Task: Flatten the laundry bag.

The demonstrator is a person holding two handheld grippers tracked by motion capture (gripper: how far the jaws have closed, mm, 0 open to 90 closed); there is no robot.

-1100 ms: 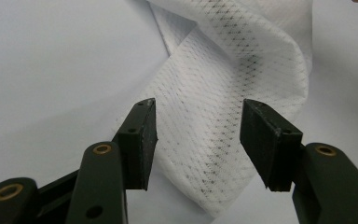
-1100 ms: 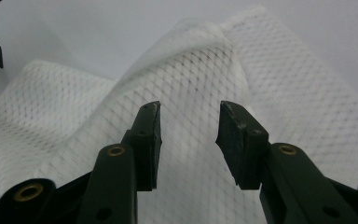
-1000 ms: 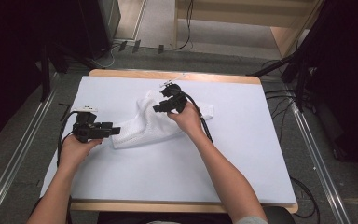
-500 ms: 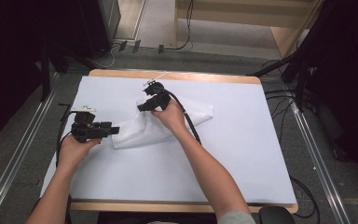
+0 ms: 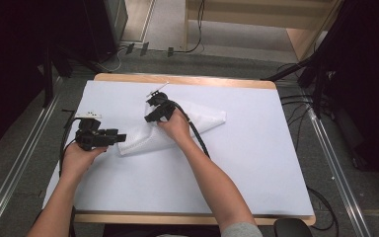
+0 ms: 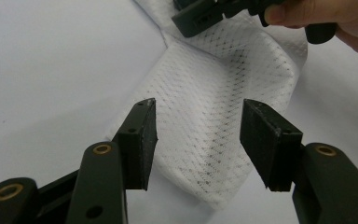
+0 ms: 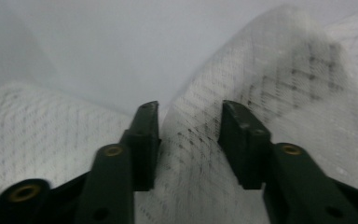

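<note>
**Mesh cloth half-folded, both grippers at it**

Here, from the high view, a white mesh cloth (image 5: 177, 129) lies left of centre on the white table cover (image 5: 256, 163), toward the far edge, one tip pointing at the right edge. The left gripper (image 5: 121, 138) sits at the cloth's near-left corner, forearm coming in straight from the near edge, hand wrapped round the handle. The right gripper (image 5: 150, 117) is over the cloth's middle; that forearm crosses diagonally from the near edge, wrist bent, jaws angled down and left.

The left gripper view adds what the high view cannot: its jaws stand wide apart, one on either side of the folded cloth end (image 6: 205, 140), not touching it, with the right gripper (image 6: 200, 18) and a thumb at the top edge.

The right gripper view shows a raised ridge of mesh (image 7: 191, 140) standing between its jaws, which are partly closed with cloth between them; whether the pads actually pinch it, I cannot tell.
</note>
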